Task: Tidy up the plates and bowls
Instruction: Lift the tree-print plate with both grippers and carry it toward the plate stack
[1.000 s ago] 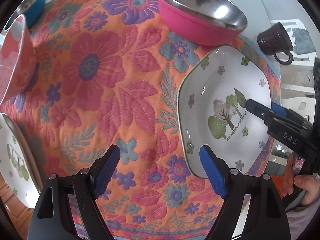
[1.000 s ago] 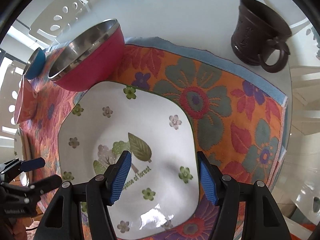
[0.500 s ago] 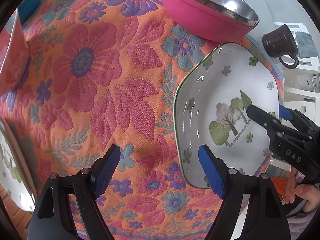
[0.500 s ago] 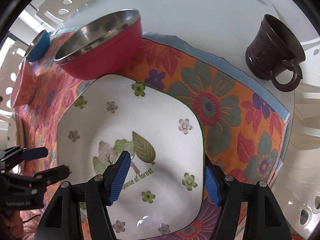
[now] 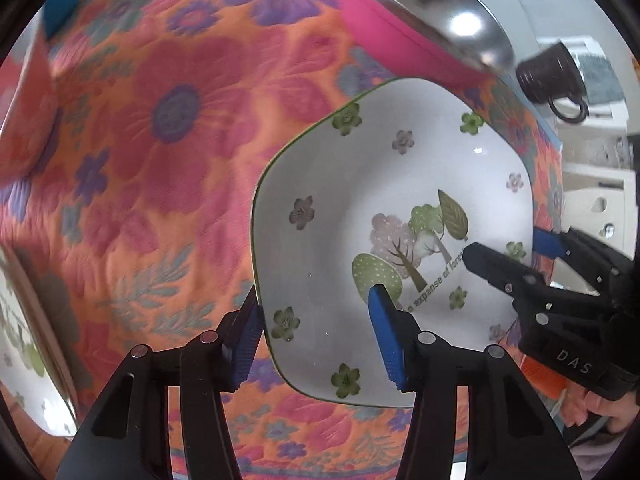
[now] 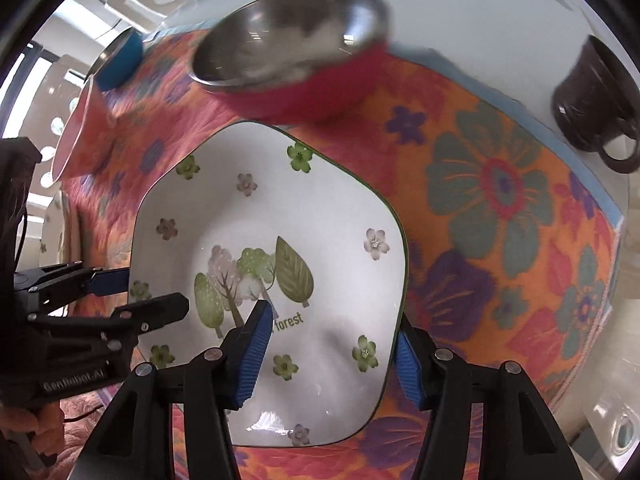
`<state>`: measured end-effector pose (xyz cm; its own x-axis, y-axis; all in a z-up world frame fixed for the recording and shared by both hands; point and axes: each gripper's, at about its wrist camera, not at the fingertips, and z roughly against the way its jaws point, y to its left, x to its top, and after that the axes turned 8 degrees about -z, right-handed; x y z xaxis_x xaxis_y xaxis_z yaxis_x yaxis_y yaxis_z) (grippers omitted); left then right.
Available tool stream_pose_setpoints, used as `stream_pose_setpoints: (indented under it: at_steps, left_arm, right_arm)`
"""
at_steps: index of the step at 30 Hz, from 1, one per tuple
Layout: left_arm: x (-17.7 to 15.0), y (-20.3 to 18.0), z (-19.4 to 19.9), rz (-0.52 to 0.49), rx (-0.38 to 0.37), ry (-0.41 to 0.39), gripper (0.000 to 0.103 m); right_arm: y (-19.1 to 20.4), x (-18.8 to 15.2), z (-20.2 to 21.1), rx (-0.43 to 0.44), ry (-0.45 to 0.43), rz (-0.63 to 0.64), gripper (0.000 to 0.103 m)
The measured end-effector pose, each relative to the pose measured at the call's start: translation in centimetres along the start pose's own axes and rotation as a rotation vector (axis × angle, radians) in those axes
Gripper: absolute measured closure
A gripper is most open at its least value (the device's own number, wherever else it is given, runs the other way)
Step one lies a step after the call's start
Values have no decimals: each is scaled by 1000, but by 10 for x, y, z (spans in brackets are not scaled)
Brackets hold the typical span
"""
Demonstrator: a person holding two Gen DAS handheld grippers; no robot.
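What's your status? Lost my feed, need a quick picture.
Left gripper, right gripper just closing, each astride plate rim, not clamped. Plate on cloth. Pink bowl close behind.

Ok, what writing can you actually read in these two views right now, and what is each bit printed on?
"expanse of fore", partly covered: white plate, under the tree picture.
"forest": same plate, right wrist view.
"DAS": body of the right gripper, seen from the left wrist.
"GenRobot.AI", blurred, so not certain: body of the left gripper, seen from the right wrist.
Nothing else readable.
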<state>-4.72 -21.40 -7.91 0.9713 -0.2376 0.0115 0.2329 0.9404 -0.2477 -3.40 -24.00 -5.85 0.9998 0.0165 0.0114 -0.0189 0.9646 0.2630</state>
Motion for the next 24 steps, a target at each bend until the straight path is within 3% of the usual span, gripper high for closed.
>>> stream_pose_setpoints:
  at_steps: [6,14,18,21,24]
  left_arm:
    - [-17,32,6,-8,56,-22,55]
    - [-40,75,5,23,39,-15,55]
    - [-45,95,8,13,96,-14,55]
    - [-48,112,9,25,72,-11,55]
    - [-52,123,17,-3,126,-15,55]
  right_arm:
    - [23,-4,-10,24,20,9,47]
    - [68,-11,-22,61,43,30,47]
    - [93,-16,-31,58,57,47,47]
    - [103,-18,-32,64,55,25,47]
    - [105,-22,-32,90,62,-12,47]
